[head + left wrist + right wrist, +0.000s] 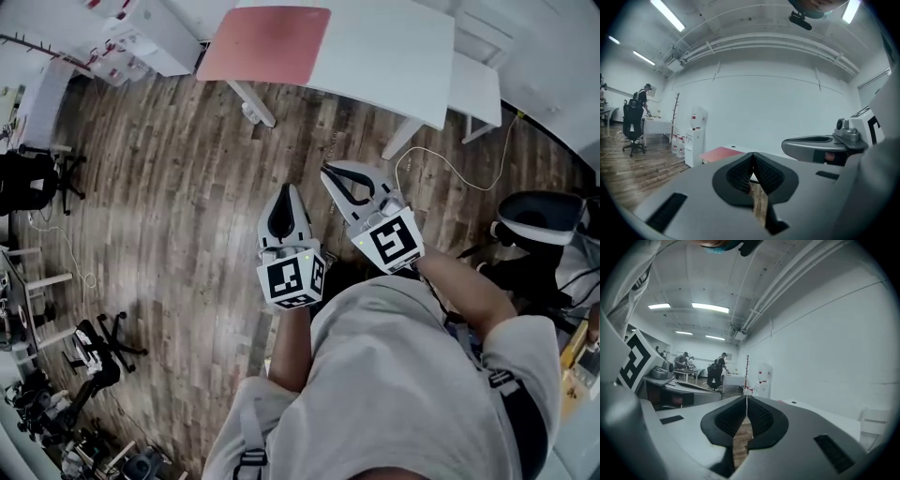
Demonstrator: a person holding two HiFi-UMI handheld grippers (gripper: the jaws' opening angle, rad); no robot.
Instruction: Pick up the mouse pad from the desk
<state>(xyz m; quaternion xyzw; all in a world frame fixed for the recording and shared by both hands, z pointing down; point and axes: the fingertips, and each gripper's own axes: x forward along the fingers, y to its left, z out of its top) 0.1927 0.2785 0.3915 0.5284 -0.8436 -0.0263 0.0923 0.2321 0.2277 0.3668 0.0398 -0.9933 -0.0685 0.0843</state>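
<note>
Currently left gripper (284,194) and right gripper (330,172): jaws together, empty, over floor. Red mouse pad (265,43) flat on white desk (394,47), 12 o'clock, well apart from you. Risk: if you arrive with jaws closed, tips likely shove thin pad instead of pinching edge.

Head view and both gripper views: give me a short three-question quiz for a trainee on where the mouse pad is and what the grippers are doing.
1. True or false: the left gripper is holding the mouse pad.
2. Choose one: the mouse pad lies on A) the wooden floor, B) the white desk, C) the black chair.
3. Fill in: the jaws of the right gripper are ____, with nothing between them.

Key: 1 false, as its jaws are closed on nothing and it is well short of the desk. 2 B. 3 shut.
</note>
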